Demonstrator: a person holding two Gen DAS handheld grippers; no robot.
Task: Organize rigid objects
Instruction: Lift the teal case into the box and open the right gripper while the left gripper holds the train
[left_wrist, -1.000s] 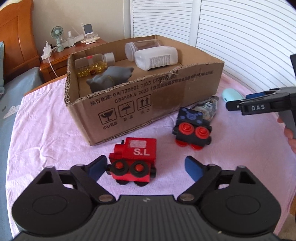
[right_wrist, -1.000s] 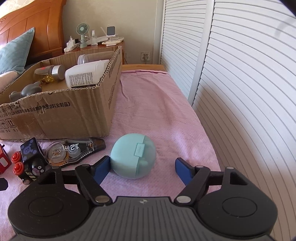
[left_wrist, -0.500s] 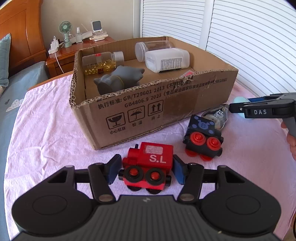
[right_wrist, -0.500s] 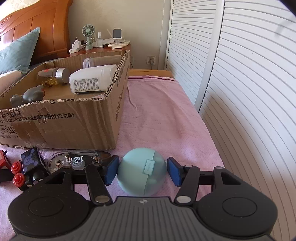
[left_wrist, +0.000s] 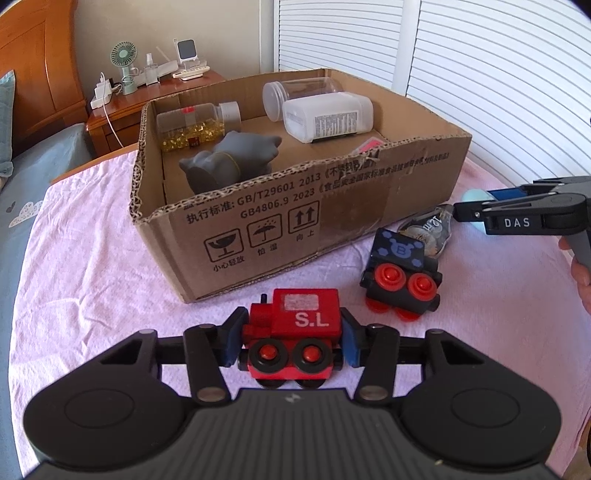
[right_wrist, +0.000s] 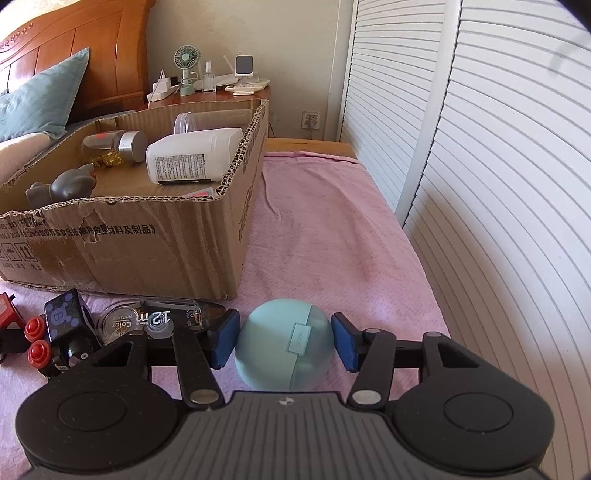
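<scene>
My left gripper (left_wrist: 291, 341) is shut on a red toy train (left_wrist: 293, 338) marked S.L, on the pink cloth in front of the cardboard box (left_wrist: 295, 206). My right gripper (right_wrist: 284, 343) is shut on a round teal case (right_wrist: 284, 349), pads against both its sides, right of the box (right_wrist: 147, 236); it also shows in the left wrist view (left_wrist: 517, 214). A black toy wagon (left_wrist: 400, 275) with red wheels and a clear correction-tape dispenser (left_wrist: 430, 230) lie on the cloth between the two grippers.
The box holds a white bottle (left_wrist: 327, 116), a clear jar (left_wrist: 295, 92), a bottle of yellow capsules (left_wrist: 195, 125) and a grey toy figure (left_wrist: 229, 162). Louvred doors (right_wrist: 480, 147) run along the right. A wooden nightstand (left_wrist: 147, 96) stands behind.
Both grippers closed from wide open: the left onto the red train, the right onto the teal case. Both also moved forward around their objects.
</scene>
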